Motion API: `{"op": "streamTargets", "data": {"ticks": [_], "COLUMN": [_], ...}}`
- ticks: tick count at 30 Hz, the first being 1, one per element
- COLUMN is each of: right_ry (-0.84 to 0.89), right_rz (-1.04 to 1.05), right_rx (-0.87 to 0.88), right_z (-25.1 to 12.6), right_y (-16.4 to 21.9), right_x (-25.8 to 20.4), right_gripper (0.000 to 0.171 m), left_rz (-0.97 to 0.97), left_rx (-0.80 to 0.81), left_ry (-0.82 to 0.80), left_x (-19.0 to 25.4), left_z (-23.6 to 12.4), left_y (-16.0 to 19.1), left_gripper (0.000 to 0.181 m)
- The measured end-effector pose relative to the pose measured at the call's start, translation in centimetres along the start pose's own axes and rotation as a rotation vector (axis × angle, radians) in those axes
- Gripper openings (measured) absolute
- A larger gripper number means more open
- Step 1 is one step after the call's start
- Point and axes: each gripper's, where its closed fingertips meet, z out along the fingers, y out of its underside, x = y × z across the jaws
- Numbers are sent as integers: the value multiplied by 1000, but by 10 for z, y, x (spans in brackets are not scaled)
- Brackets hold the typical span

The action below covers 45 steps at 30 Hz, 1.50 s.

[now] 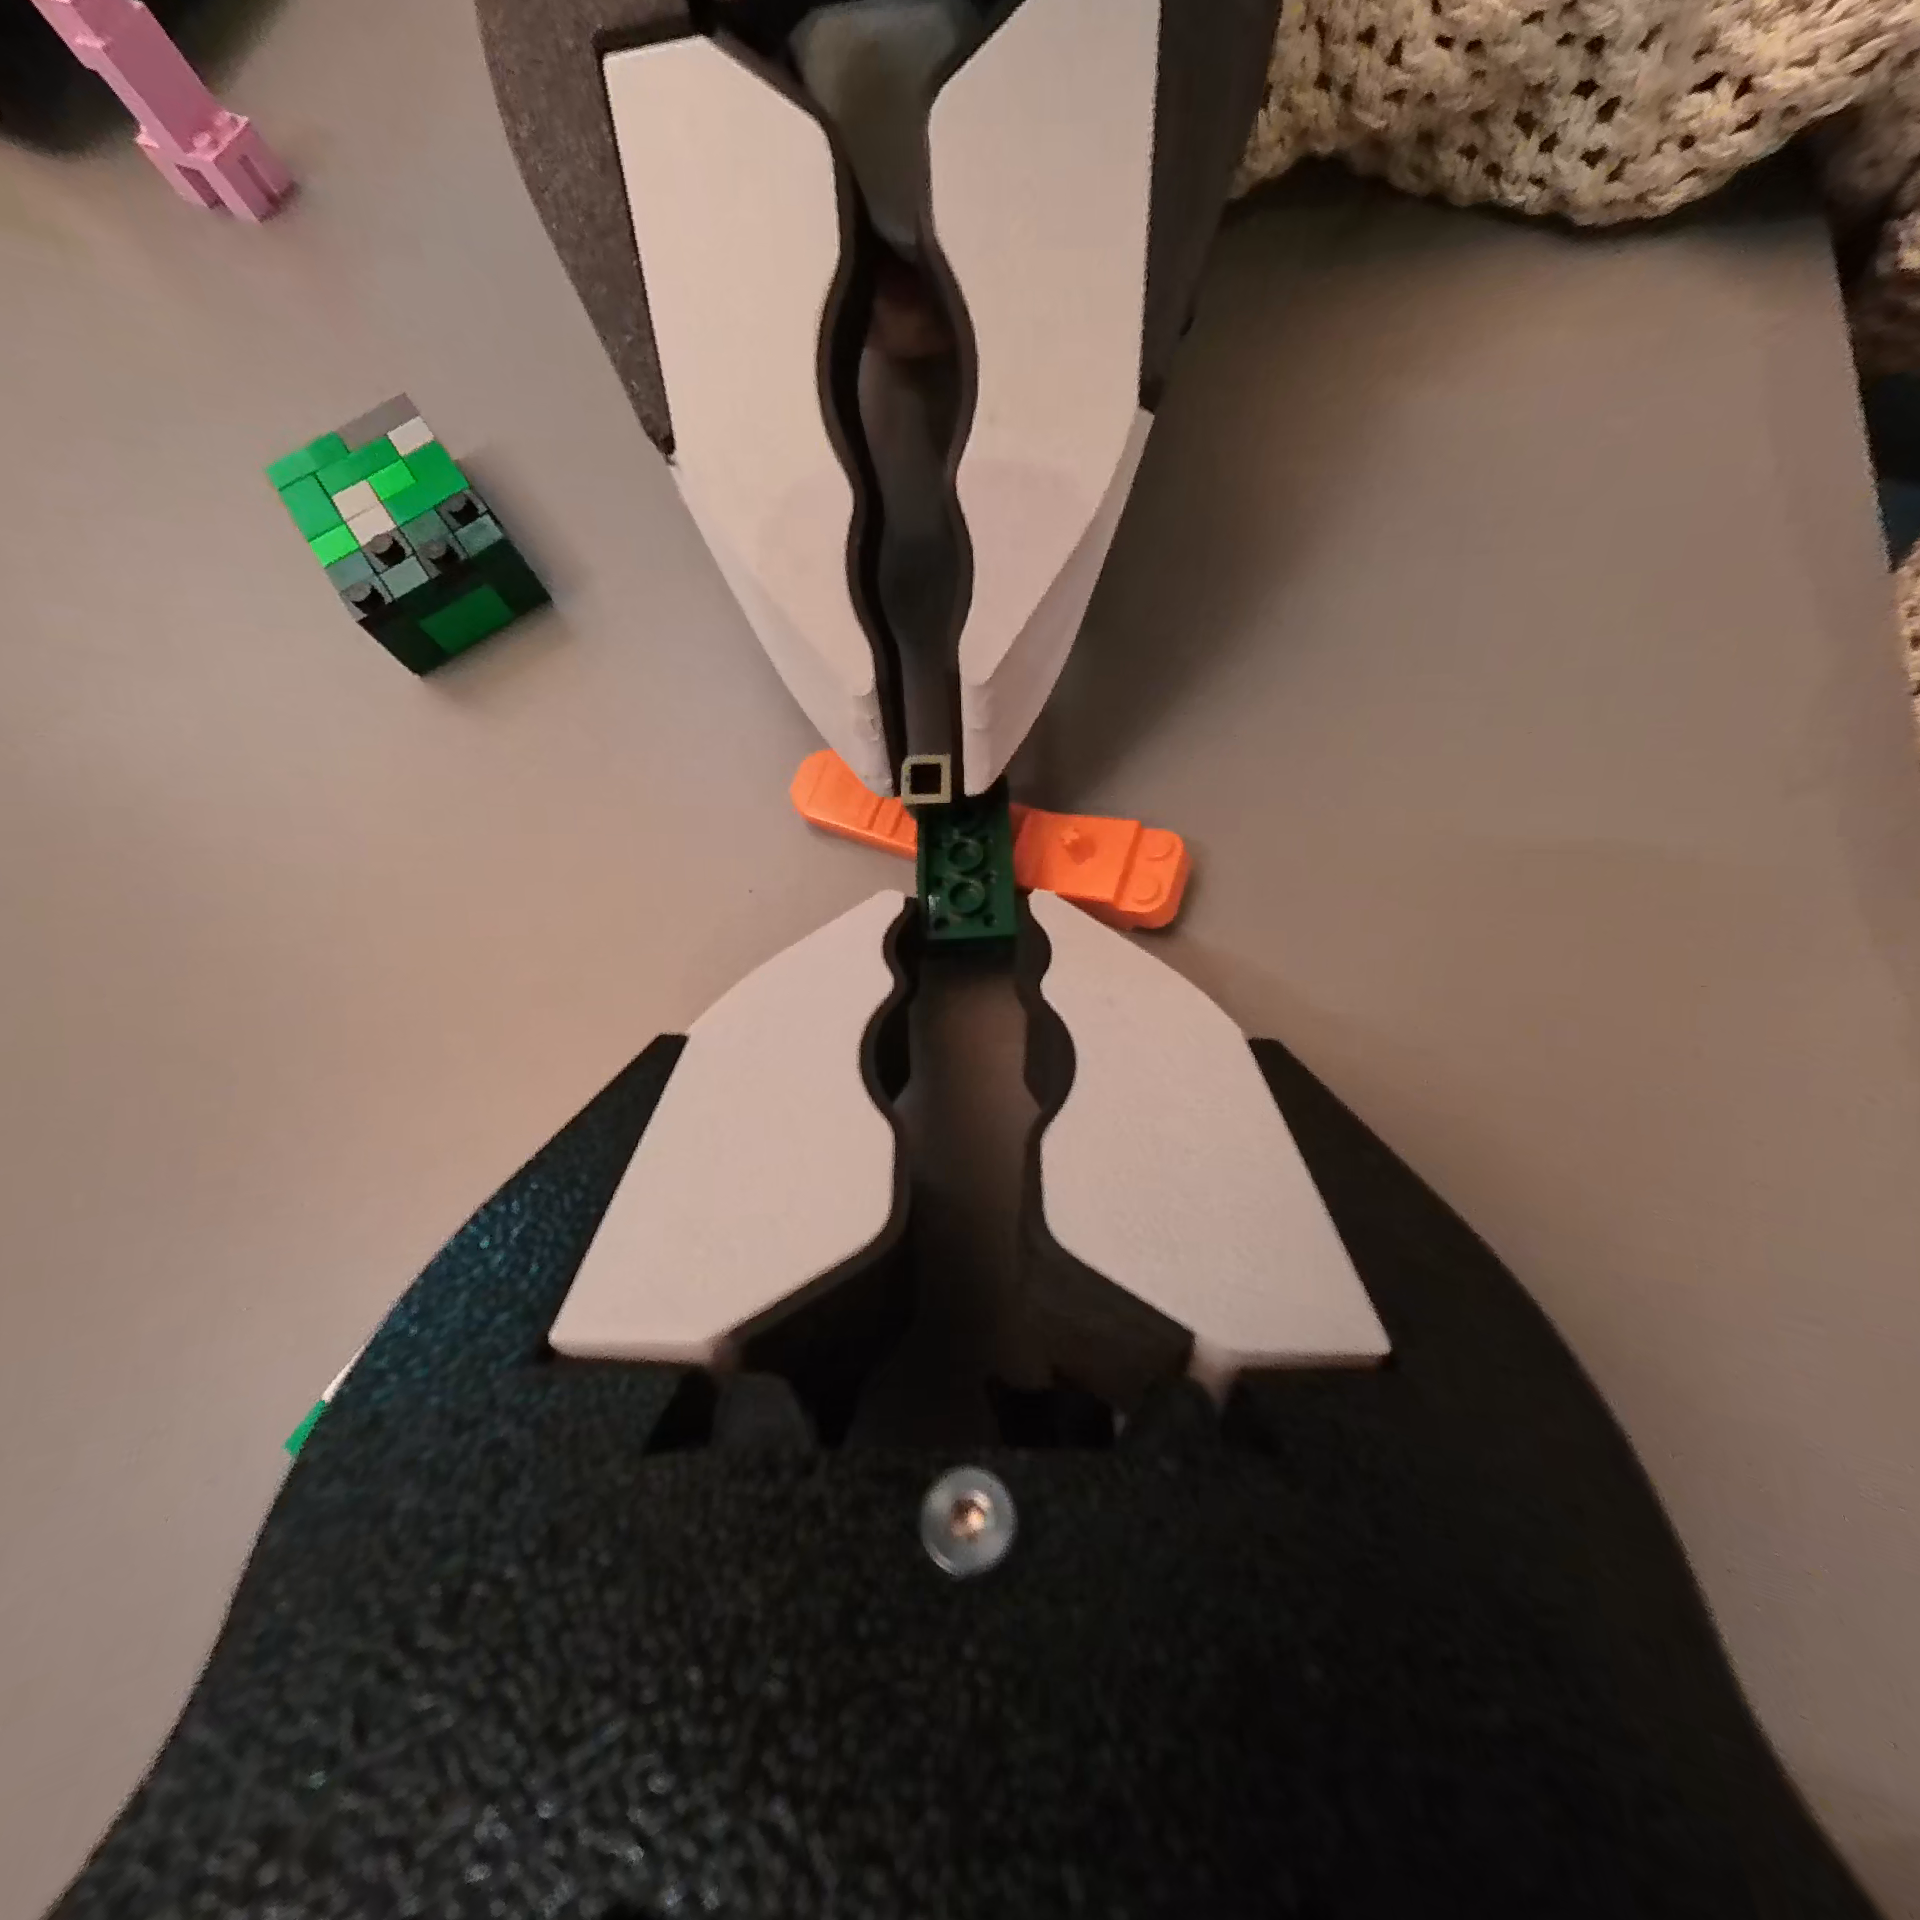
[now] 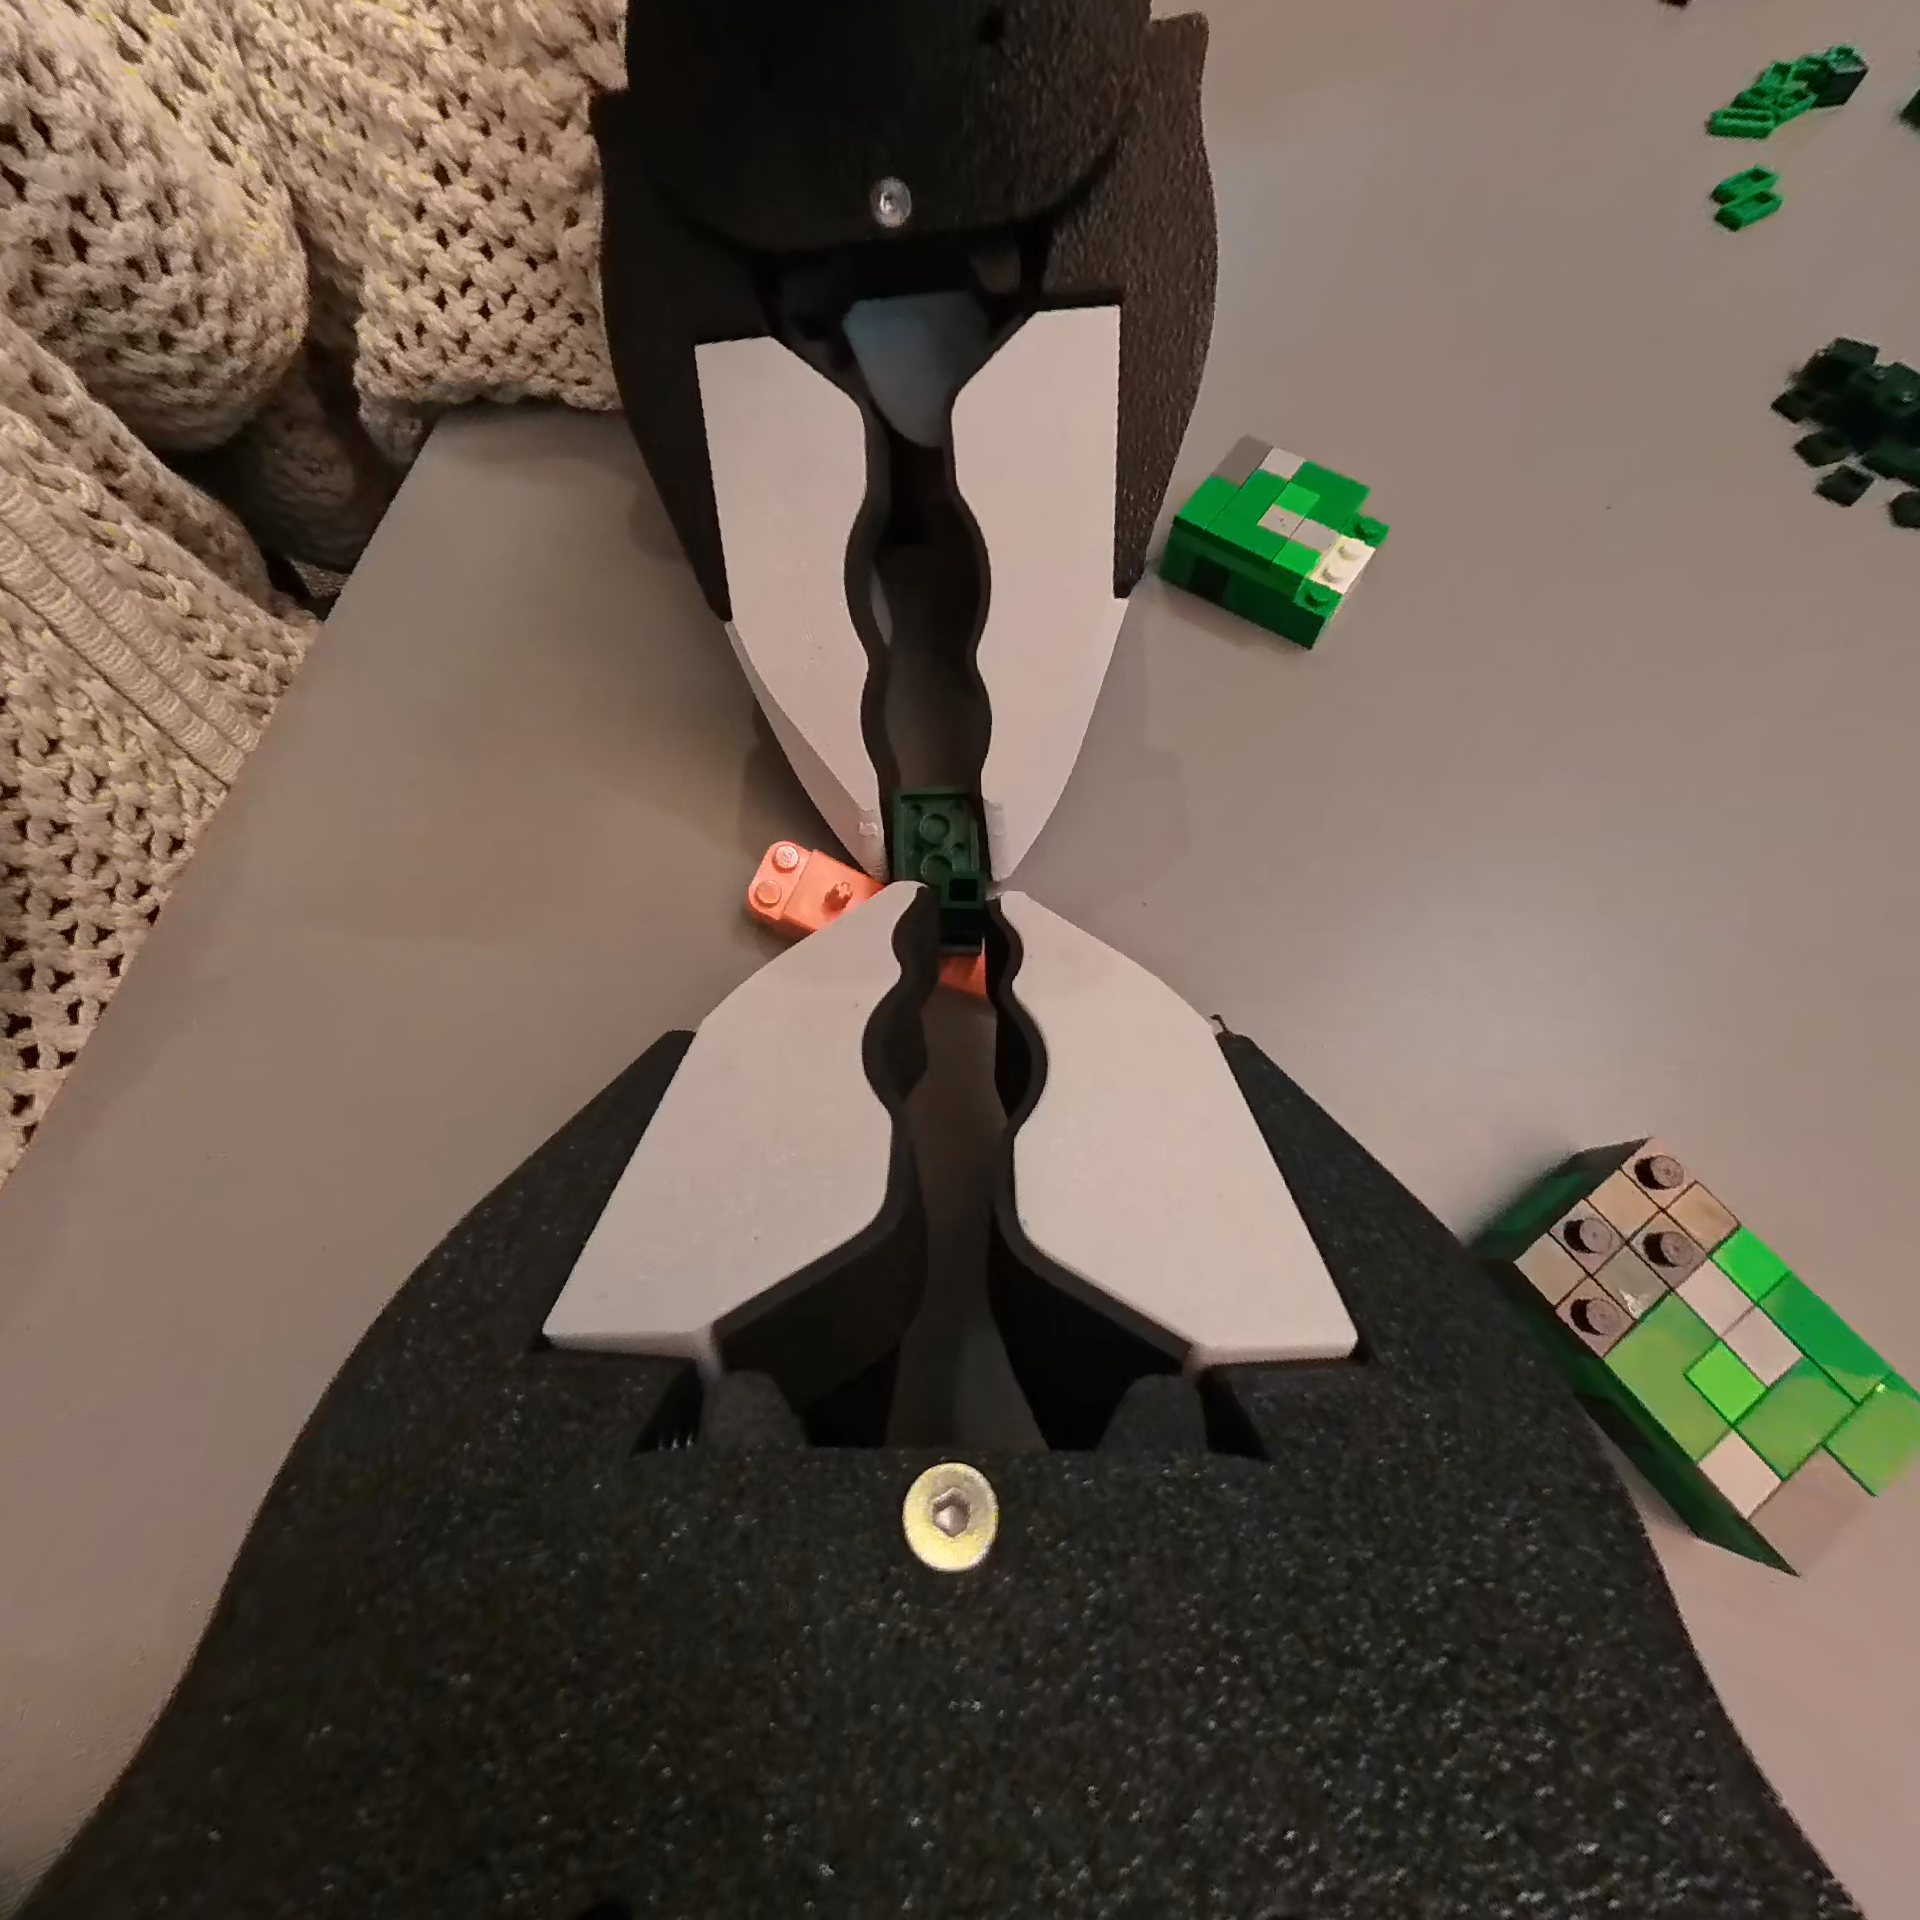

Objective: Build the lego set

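Lego pieces are meeting tip to tip above the grey table [image 1: 1455,623], held between the two grippers. One is a dark green brick [image 1: 966,883] with its hollow underside showing, and the left gripper [image 1: 964,925] is pinching it between fingertips closed down to the brick's width. Facing it, the right gripper [image 1: 928,769] is nearly closed on a much smaller piece [image 1: 927,779], which is showing as a pale square outline with a dark middle in the left wrist view and as a dark green square [image 2: 962,894] in the right wrist view. This small piece is touching the end of the dark green brick [image 2: 935,836]; whether the two are already pressed together cannot be told.

An orange brick separator [image 1: 1101,868] is lying flat on the table directly under the meeting point, partly hidden by the fingers. A small green, white and grey block build [image 1: 405,530] is sitting on the table to the left in the left wrist view, well apart from the grippers. A pink brick piece [image 1: 187,114] is lying at the far left corner. In the right wrist view, a larger green and grey build [image 2: 1704,1351] is lying near the right gripper's [image 2: 951,914] body, and loose green pieces [image 2: 1787,99] and dark green pieces [image 2: 1860,426] are scattered farther off. A cream knitted blanket [image 2: 156,416] is bunching along the table's edge.
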Motion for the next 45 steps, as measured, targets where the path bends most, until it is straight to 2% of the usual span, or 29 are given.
{"op": "streamTargets", "data": {"ticks": [26, 30, 33, 45], "right_ry": [34, 32, 19, 51], "right_rz": [-20, -11, -14, 16], "right_rx": [-46, -39, -16, 75], "right_z": [-3, -4, -6, -16], "right_y": [7, 6, 4, -6], "right_x": [-5, -5, -7, -5], "right_gripper": [10, 13, 22, 20], "left_rz": [-8, -8, -11, -19], "left_rx": [-1, -1, -1, -2], "left_ry": [-5, -3, -2, 4], "left_x": [2, 2, 2, 2], "left_z": [-6, -6, -7, -6], "left_y": [0, -1, -1, 0], "left_gripper": [18, 18, 18, 18]}}
